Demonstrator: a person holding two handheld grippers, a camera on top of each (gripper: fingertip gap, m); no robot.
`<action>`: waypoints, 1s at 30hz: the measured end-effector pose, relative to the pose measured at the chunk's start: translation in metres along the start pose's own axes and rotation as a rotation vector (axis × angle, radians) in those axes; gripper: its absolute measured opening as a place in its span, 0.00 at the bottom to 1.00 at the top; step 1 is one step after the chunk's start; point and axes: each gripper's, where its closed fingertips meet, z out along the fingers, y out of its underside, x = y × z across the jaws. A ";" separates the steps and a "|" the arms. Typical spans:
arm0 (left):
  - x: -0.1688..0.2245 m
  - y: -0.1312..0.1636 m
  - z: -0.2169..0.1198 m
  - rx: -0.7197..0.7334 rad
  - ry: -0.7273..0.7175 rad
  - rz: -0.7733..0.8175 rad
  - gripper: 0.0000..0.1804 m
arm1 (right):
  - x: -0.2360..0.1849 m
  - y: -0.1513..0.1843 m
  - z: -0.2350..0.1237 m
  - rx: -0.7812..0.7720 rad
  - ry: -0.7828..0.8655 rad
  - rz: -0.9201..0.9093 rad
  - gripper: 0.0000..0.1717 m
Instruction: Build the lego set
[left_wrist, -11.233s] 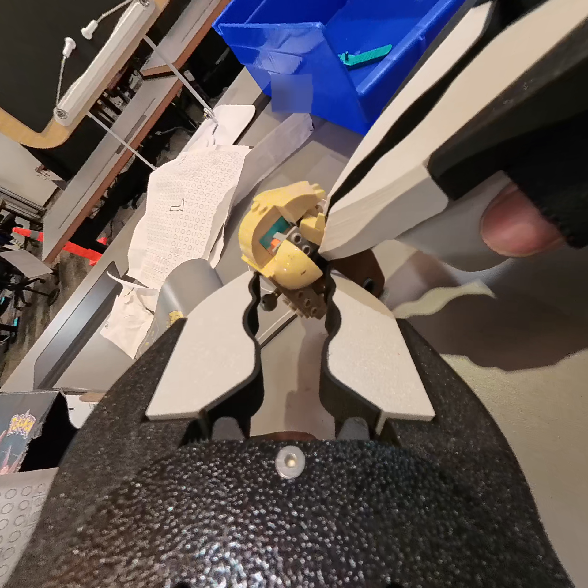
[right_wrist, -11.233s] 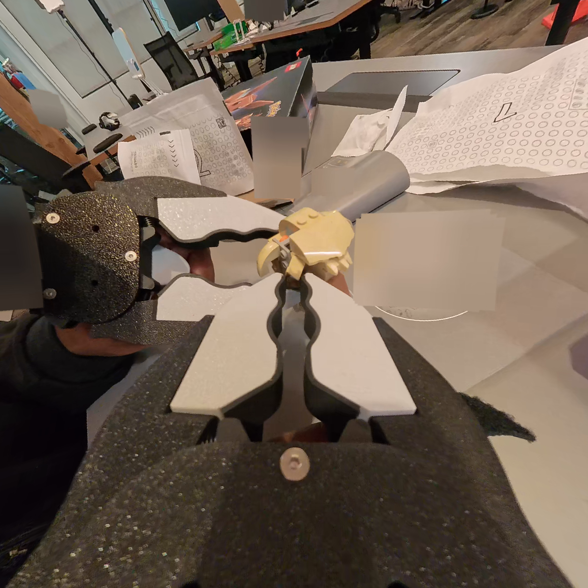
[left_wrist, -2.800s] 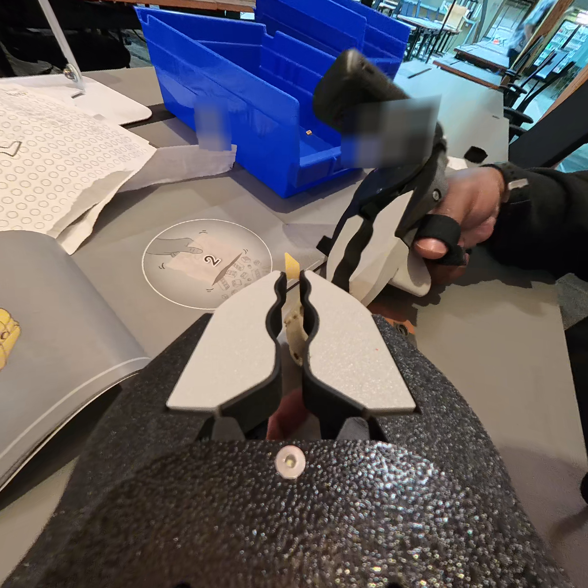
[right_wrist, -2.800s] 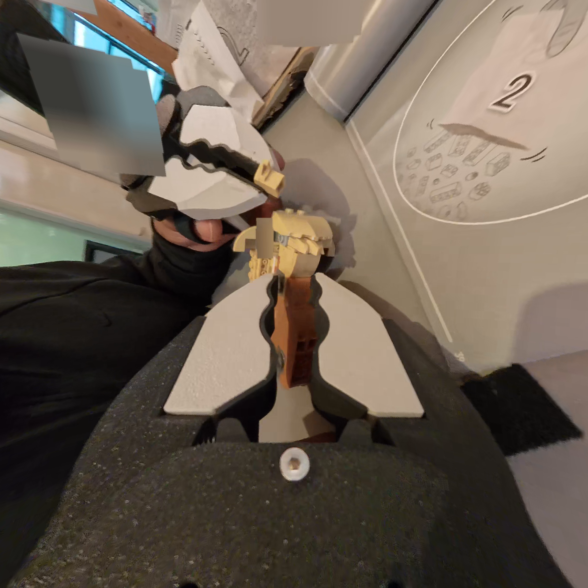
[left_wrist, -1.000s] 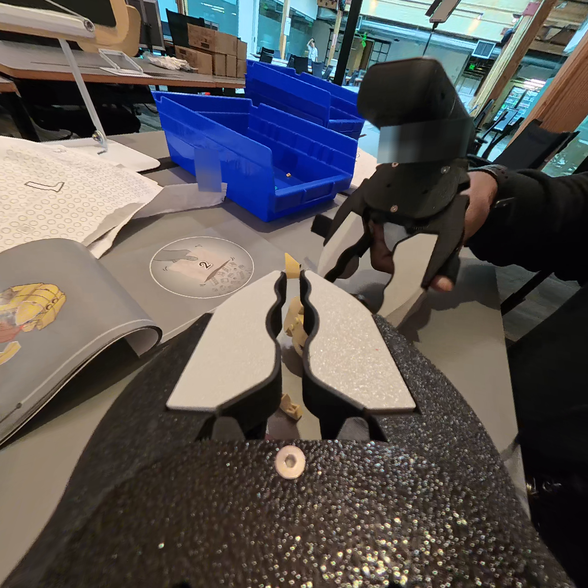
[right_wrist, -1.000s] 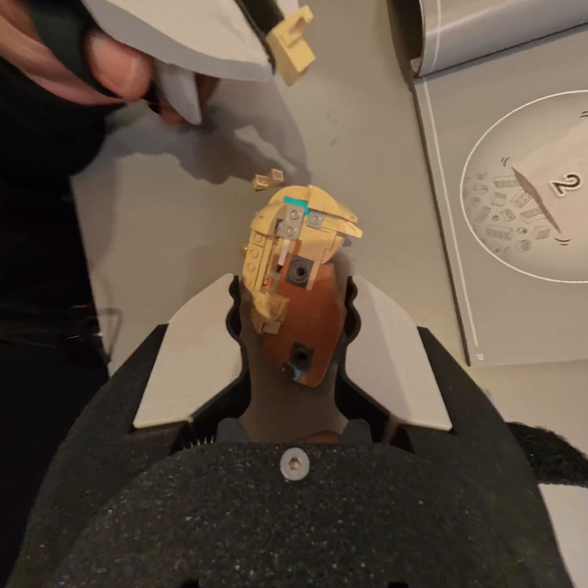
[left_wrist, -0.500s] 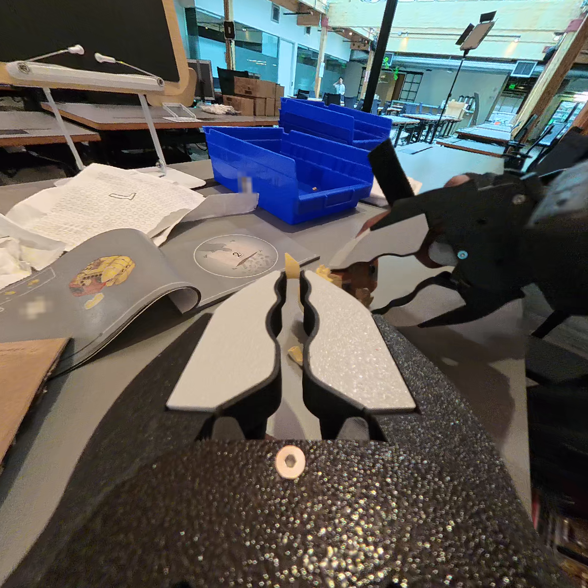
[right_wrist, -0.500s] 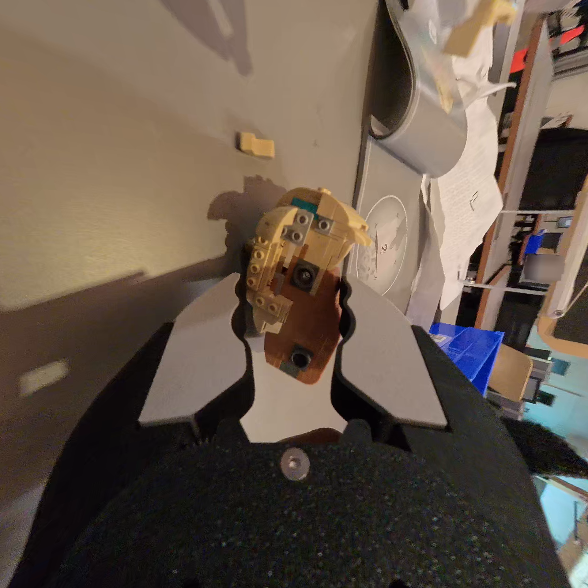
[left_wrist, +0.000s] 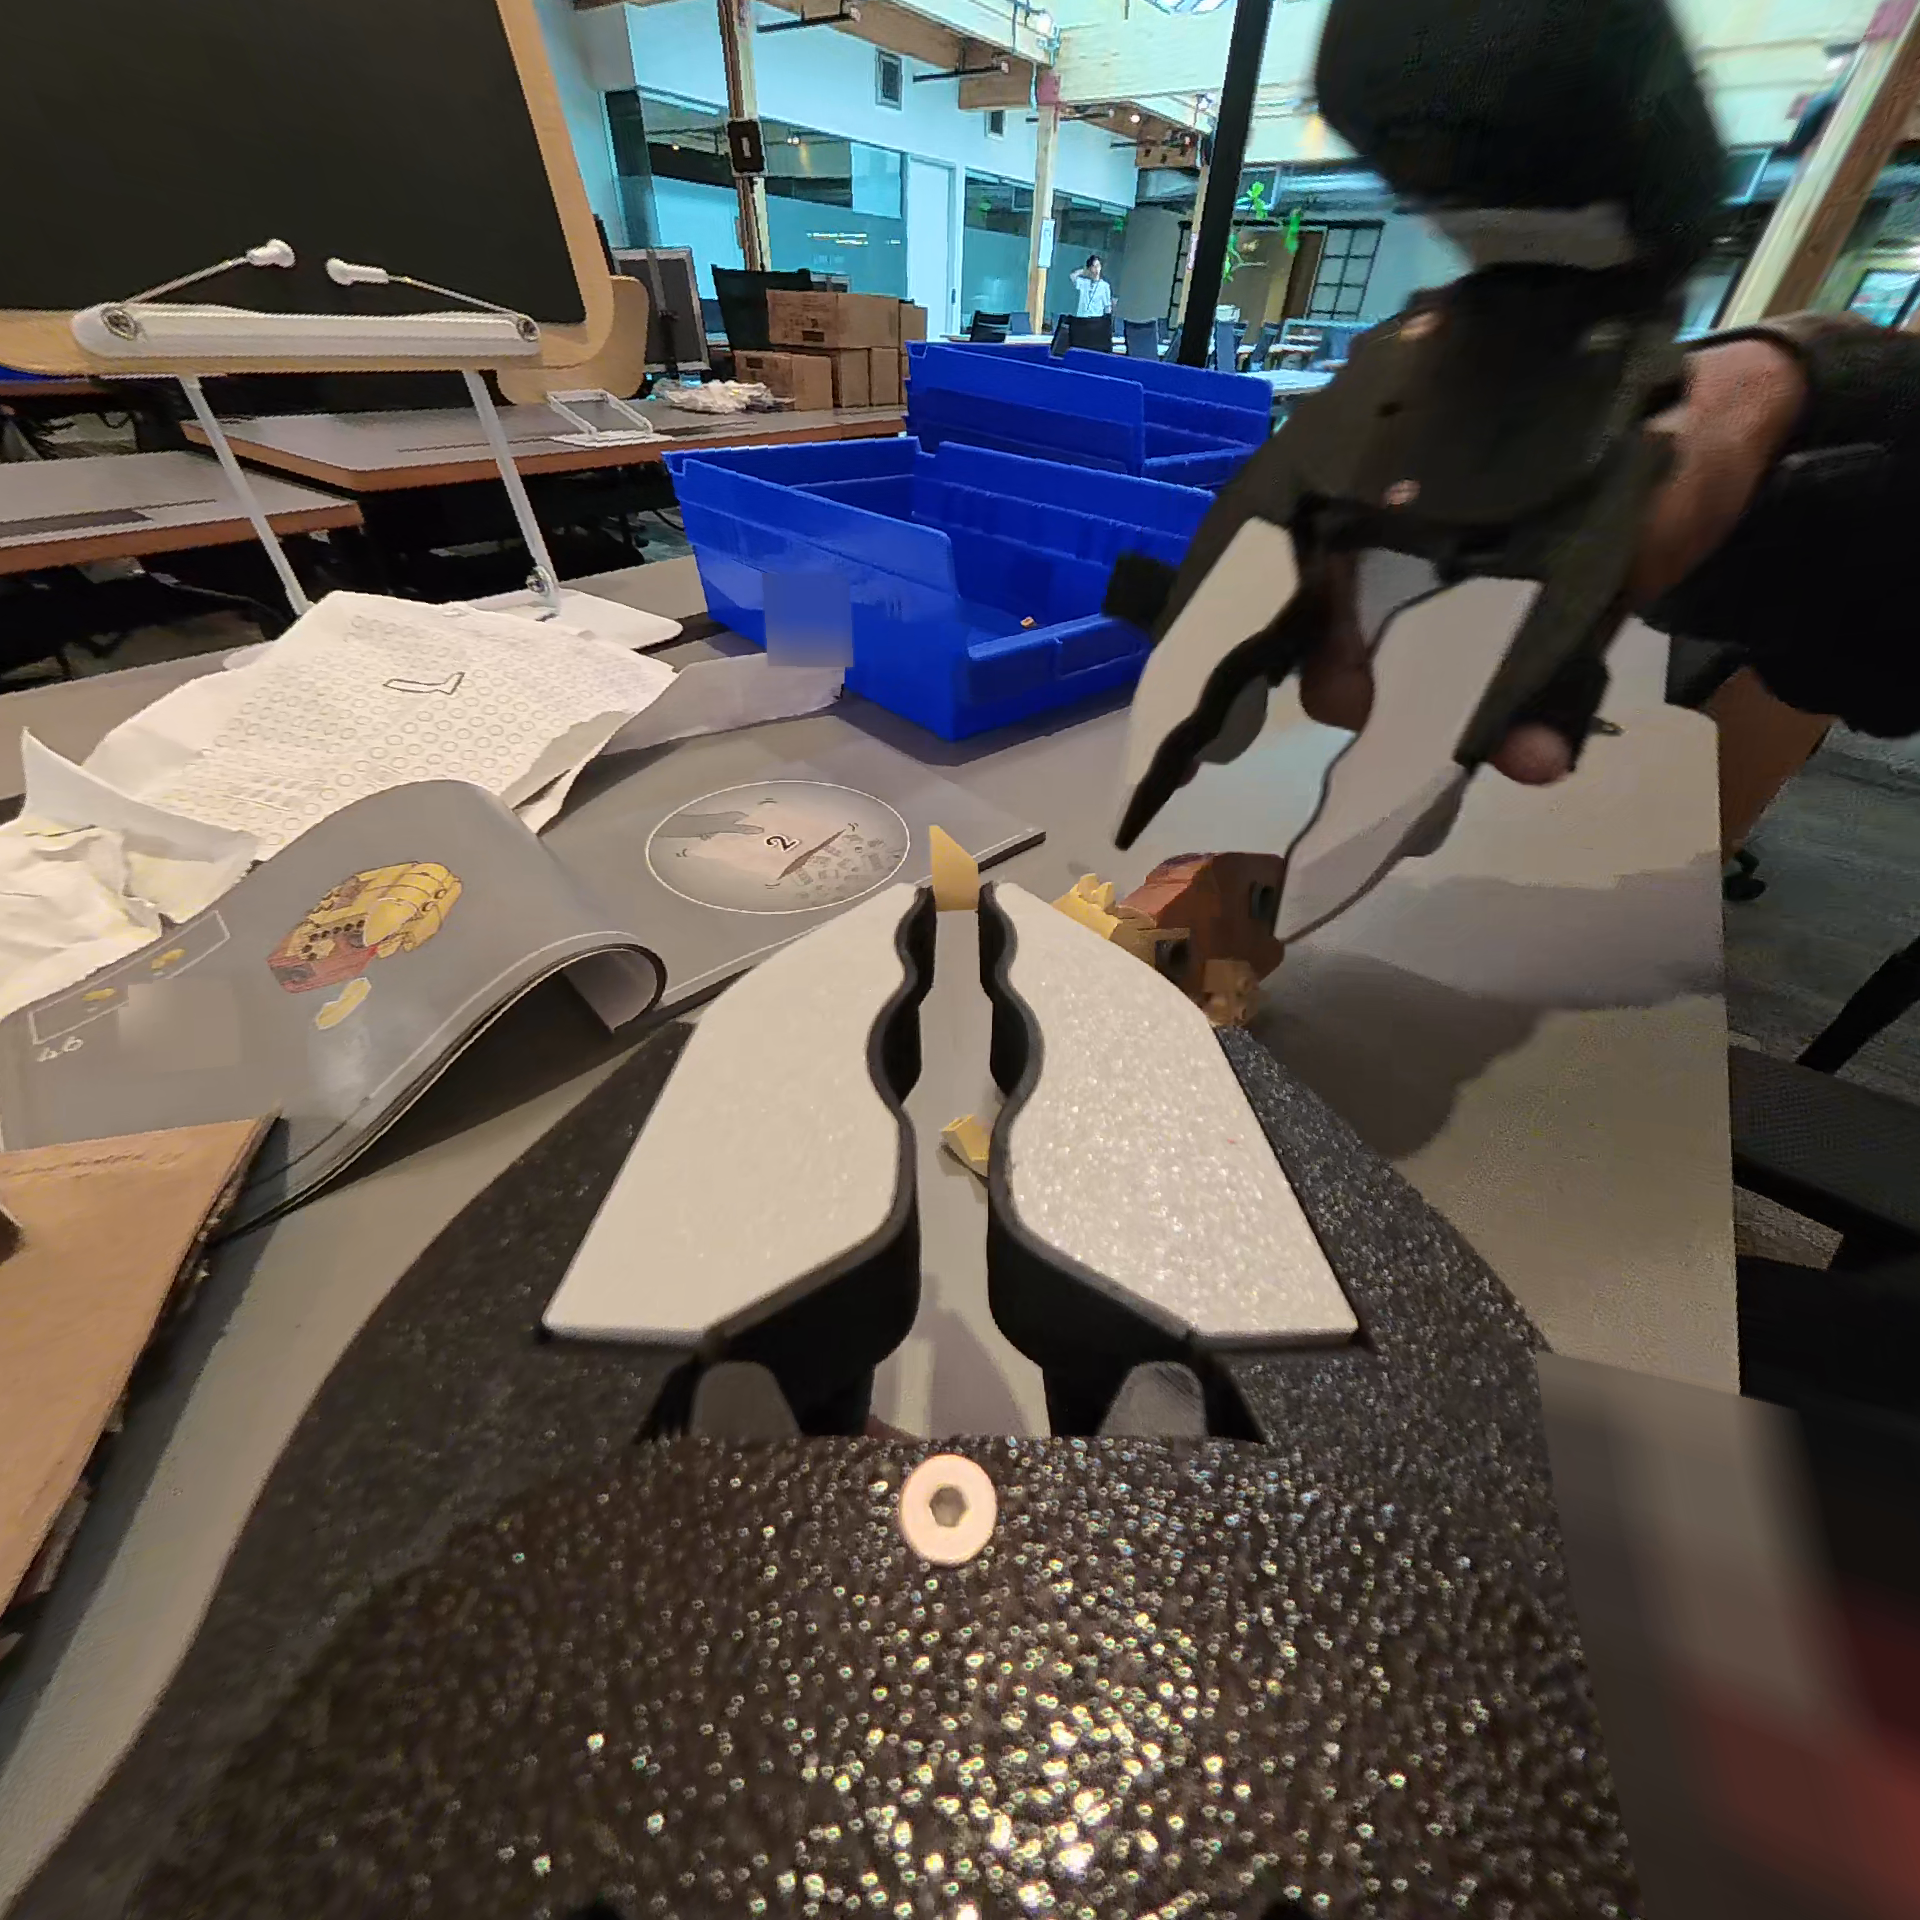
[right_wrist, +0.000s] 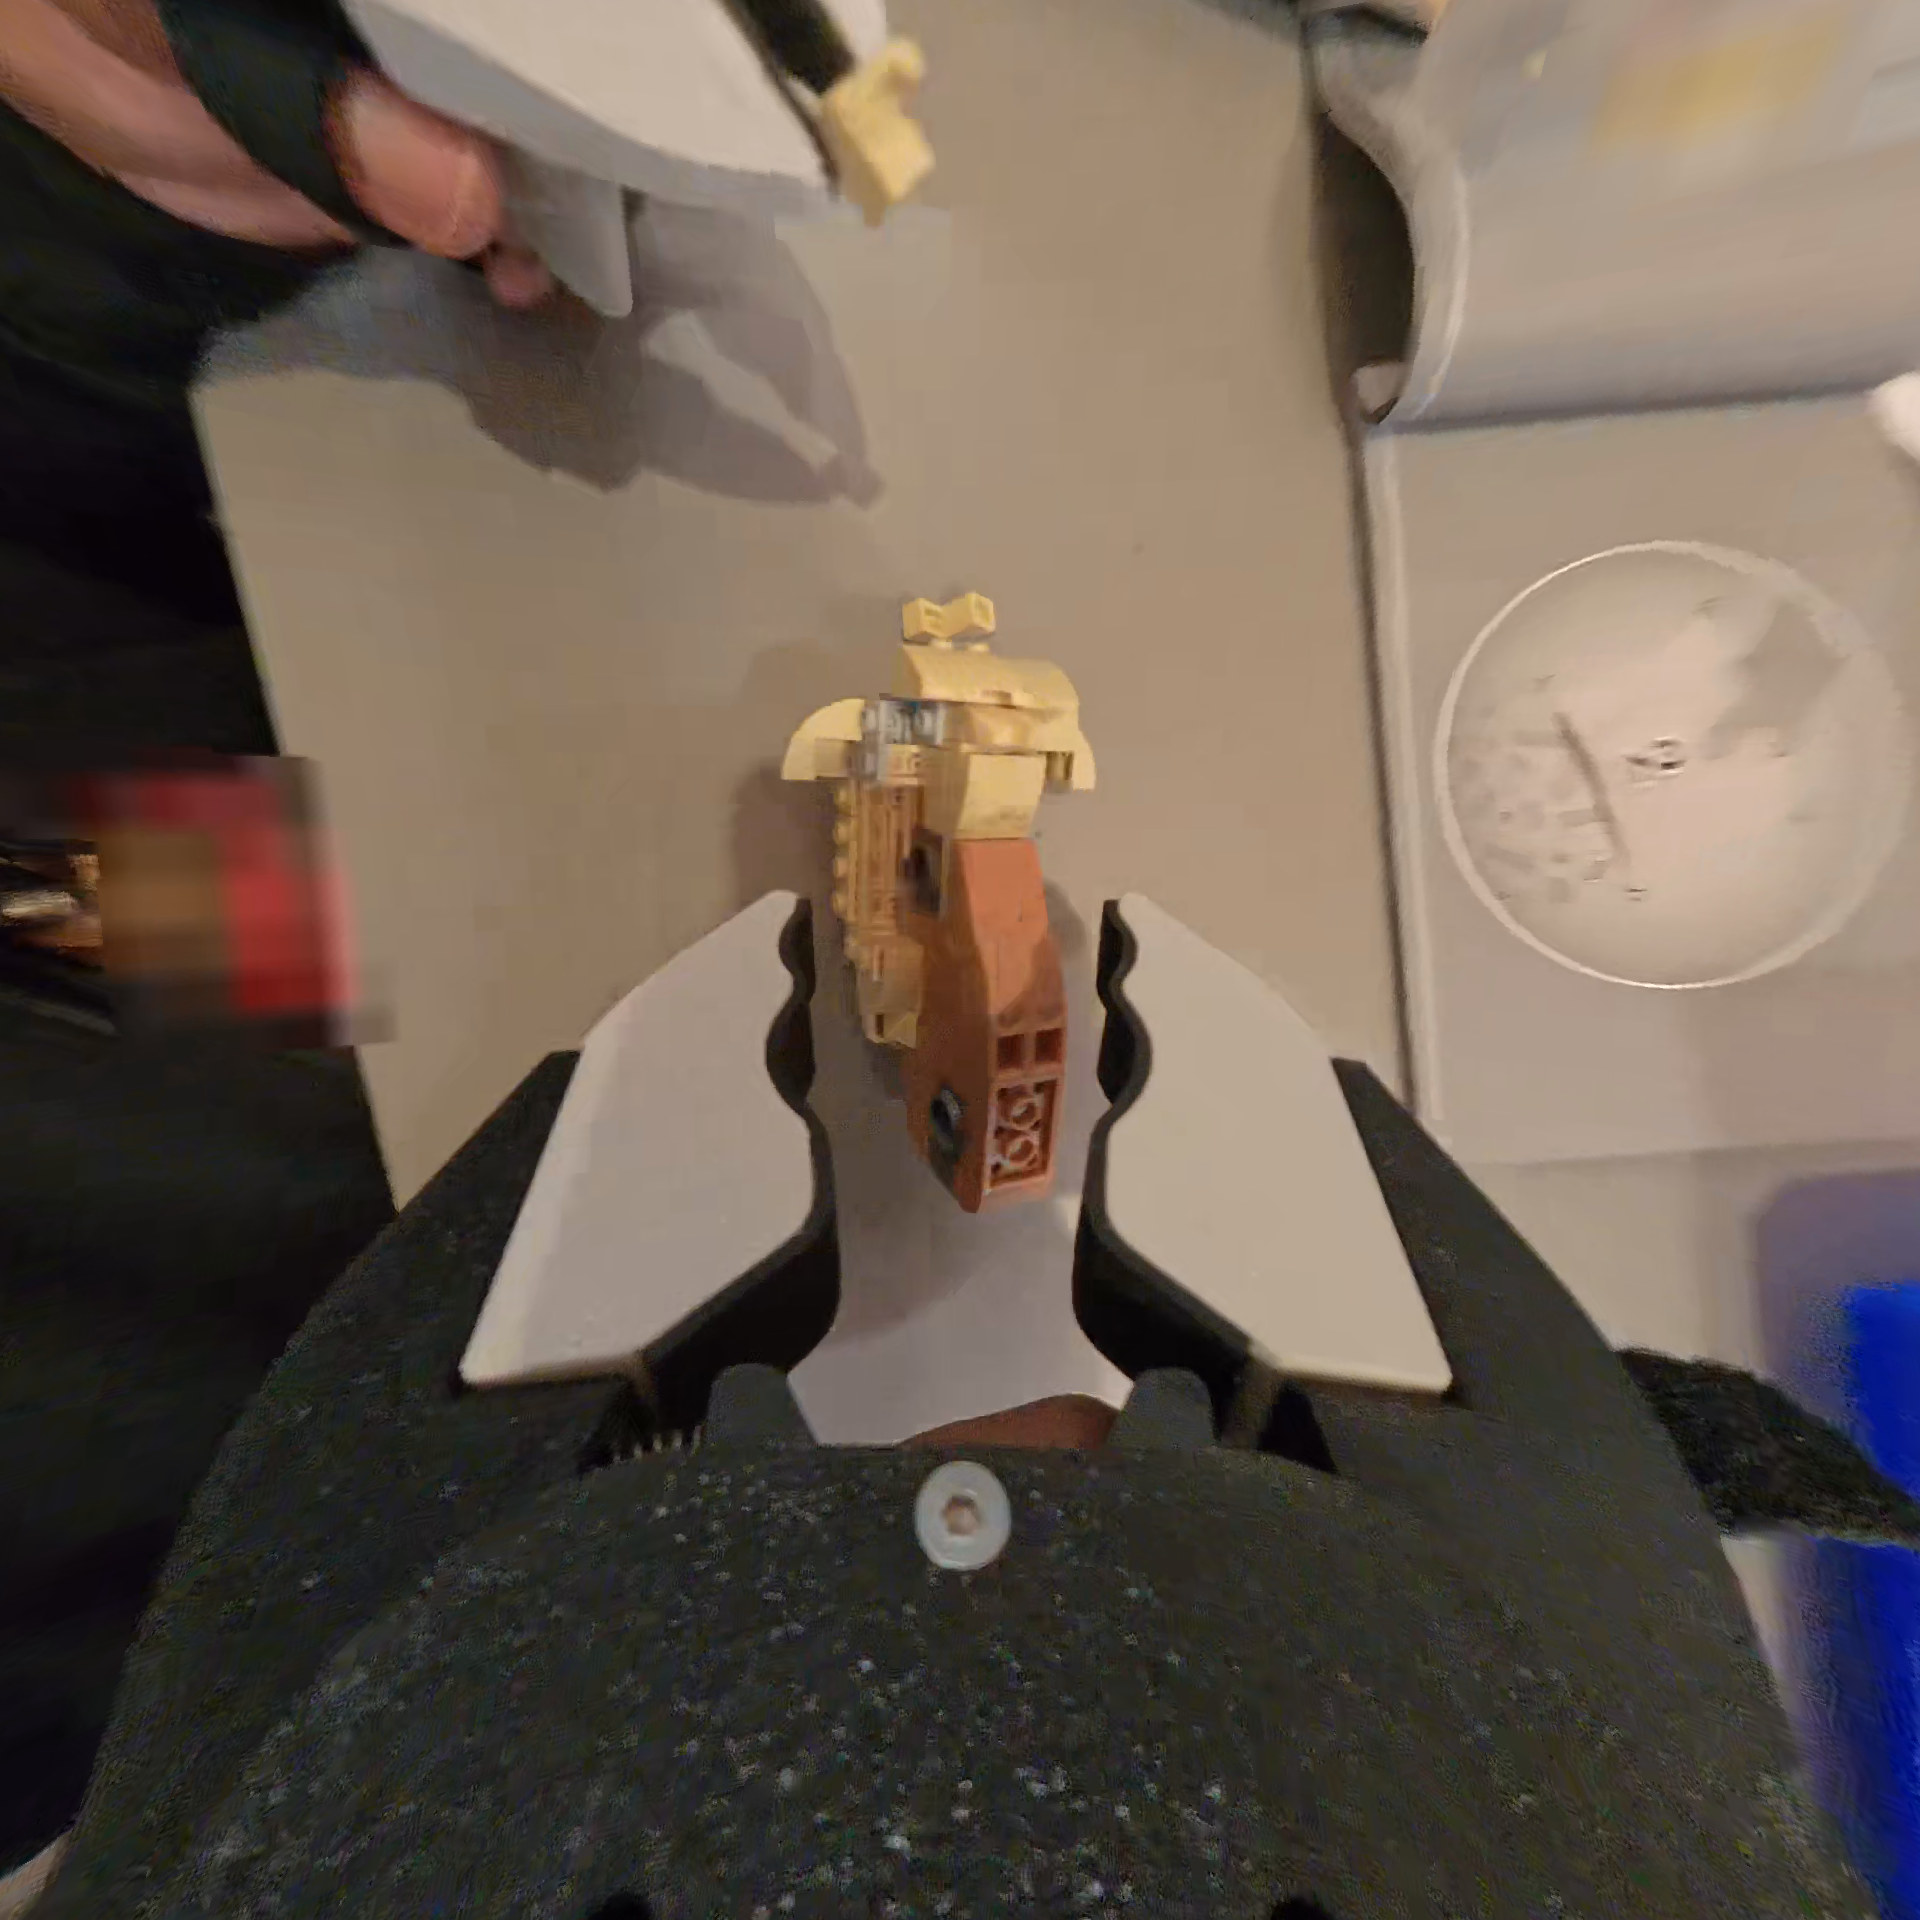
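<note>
Left gripper (left_wrist: 954, 902) pinching a small tan piece (left_wrist: 952, 883) at the fingertips. Right gripper (right_wrist: 951, 935) spread wide, pads clear of the tan and brown brick model (right_wrist: 961, 914) lying on the grey table (right_wrist: 520, 623) between them. Best to steady the model squarely before bringing the piece in.

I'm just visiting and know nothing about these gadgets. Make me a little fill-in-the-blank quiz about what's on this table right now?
1. The left gripper pinches a small ____-coloured brick piece at its tips.
2. The right gripper has its jaws ____, with the brick model lying on the table between them, untouched.
3. The model's lower part is reddish-____.
4. Behind the open booklet stand plastic bins coloured ____.

Missing words: tan; open; brown; blue
</note>
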 end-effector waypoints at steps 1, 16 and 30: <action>0.000 0.000 0.000 0.001 0.002 0.000 0.04 | 0.002 0.001 0.003 -0.005 -0.074 0.044 0.30; -0.001 0.001 0.001 -0.009 0.012 -0.025 0.04 | 0.004 -0.015 0.036 0.036 -0.266 0.156 0.12; -0.017 -0.005 0.028 0.025 -0.160 -0.191 0.04 | 0.048 -0.063 0.037 0.566 0.057 0.564 0.12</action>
